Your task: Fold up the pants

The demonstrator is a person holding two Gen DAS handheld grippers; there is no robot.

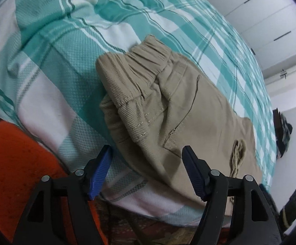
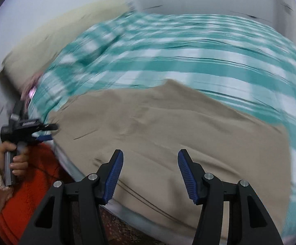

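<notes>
Beige pants [image 1: 180, 112] lie on a teal and white plaid bedspread [image 1: 66, 47]. Their elastic waistband [image 1: 148, 61] is bunched and folded over at the far end, and a drawstring [image 1: 238, 155] lies on the cloth at right. My left gripper [image 1: 147, 153] is open, hovering just above the pants near the bed's edge. In the right wrist view the pants [image 2: 158, 126] spread flat across the bed. My right gripper [image 2: 150, 157] is open and empty above them. The left gripper [image 2: 43, 132] shows at the far left of that view, held in a hand.
An orange rug [image 1: 15, 163] lies on the floor beside the bed, and it also shows in the right wrist view [image 2: 35, 183]. A cream headboard or pillow [image 2: 56, 30] stands at the back left. White wardrobe doors [image 1: 260, 10] stand beyond the bed. The right wrist view is motion-blurred.
</notes>
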